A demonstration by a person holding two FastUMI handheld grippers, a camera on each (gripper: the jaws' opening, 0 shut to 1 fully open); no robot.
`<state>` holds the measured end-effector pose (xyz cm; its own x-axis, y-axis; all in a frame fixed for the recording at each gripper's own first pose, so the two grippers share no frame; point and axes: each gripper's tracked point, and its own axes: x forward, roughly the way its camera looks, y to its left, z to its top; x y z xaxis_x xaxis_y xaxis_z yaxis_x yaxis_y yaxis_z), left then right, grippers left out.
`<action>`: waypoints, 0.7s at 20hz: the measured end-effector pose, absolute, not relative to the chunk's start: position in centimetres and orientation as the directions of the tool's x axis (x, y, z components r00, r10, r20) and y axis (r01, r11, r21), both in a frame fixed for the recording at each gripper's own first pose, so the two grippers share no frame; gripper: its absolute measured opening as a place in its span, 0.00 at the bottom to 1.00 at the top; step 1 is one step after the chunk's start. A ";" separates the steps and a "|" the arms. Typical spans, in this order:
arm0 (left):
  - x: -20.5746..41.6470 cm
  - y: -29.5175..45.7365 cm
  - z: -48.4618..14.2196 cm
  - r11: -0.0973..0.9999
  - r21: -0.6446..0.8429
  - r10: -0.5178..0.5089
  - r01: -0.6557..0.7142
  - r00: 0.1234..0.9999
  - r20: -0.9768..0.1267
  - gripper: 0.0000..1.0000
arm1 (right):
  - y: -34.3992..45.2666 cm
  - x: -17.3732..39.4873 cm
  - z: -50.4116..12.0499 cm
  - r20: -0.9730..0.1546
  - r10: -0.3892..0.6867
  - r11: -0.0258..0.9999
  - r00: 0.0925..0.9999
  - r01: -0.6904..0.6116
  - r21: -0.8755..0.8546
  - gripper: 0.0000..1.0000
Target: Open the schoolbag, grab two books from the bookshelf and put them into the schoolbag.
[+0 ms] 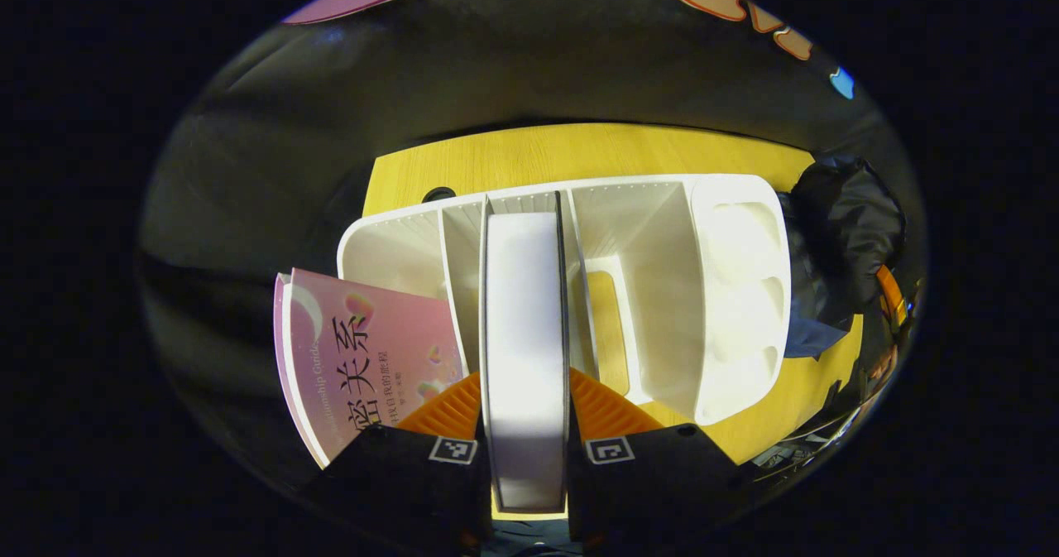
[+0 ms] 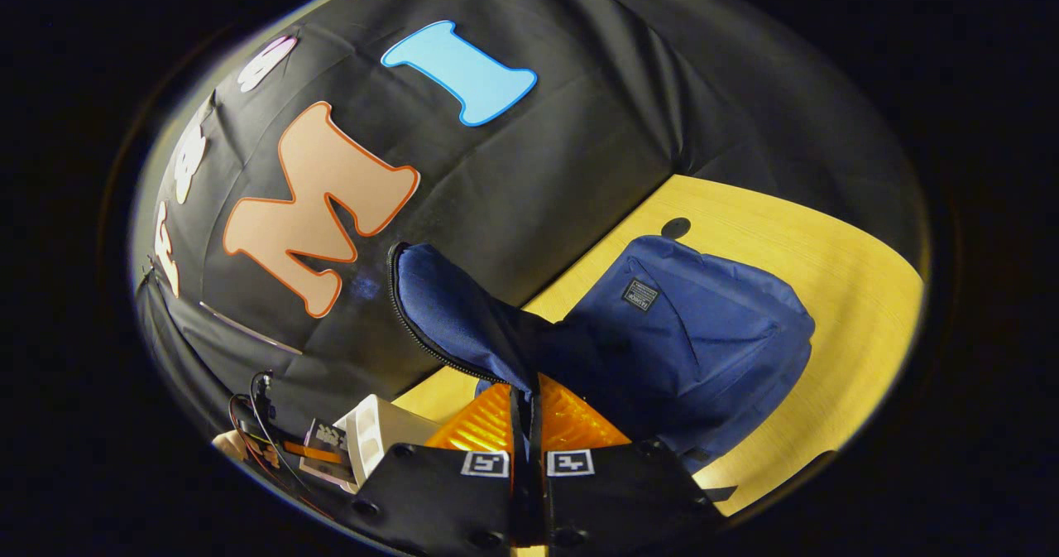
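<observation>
Left gripper view: bookshelf (image 1: 662, 234) holds white book (image 1: 525, 333).

Looked like a staged recording booth, not a real room: black cloth wall (image 2: 579, 127) hung right behind a yellow wooden table (image 2: 827, 259). Had a white desktop bookshelf (image 1: 662, 276), a blue schoolbag (image 2: 695, 333), and loose wiring (image 2: 256, 424) at the near left edge.

Right gripper (image 2: 526, 412) has both fingers pressed together on the schoolbag's flap (image 2: 463, 317), holding it raised. The schoolbag (image 2: 703, 342), blue, lies on the wooden table (image 2: 852, 292) near its far edge. A round hole (image 2: 676, 228) sits in the tabletop just beyond the bag.
</observation>
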<state>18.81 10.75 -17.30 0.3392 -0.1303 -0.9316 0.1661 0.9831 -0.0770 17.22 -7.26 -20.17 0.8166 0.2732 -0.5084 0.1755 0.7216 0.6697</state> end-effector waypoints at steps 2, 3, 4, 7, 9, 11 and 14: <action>18.6 11.0 -16.6 0.979 -0.081 -0.143 0.187 0.347 -0.927 0.33 | -7.2 17.2 -20.2 -0.509 0.274 0.718 0.816 0.178 0.672 0.03; 18.4 11.3 -16.3 0.979 -0.081 -0.144 0.188 0.349 -0.926 0.33 | -7.3 17.2 -20.2 -0.509 0.274 0.718 0.816 0.179 0.673 0.05; 18.3 11.5 -16.0 0.977 -0.080 -0.147 0.197 0.356 -0.923 0.33 | -7.3 17.3 -20.2 -0.508 0.273 0.718 0.817 0.178 0.673 0.03; 17.7 11.6 -14.7 0.971 -0.119 -0.189 0.206 0.365 -0.912 0.31 | -7.4 17.3 -20.1 -0.507 0.271 0.714 0.818 0.183 0.676 0.05; 17.0 11.8 -13.7 0.965 -0.154 -0.226 0.214 0.372 -0.900 0.31 | -7.6 17.2 -20.0 -0.505 0.269 0.711 0.820 0.185 0.678 0.03; 16.7 12.6 -12.5 0.965 -0.157 -0.232 0.212 0.398 -0.888 0.31 | -7.7 17.3 -19.9 -0.507 0.267 0.711 0.820 0.187 0.678 0.04; 16.6 13.7 -10.4 0.962 -0.199 -0.262 0.185 0.439 -0.860 0.31 | -7.8 17.3 -19.9 -0.507 0.263 0.711 0.821 0.190 0.677 0.03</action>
<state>16.63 13.72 -10.45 0.4386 -0.2623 -0.8595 0.1853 0.9623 -0.1992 17.28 -7.81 -19.92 0.8205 0.2634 -0.5073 0.1904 0.7110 0.6770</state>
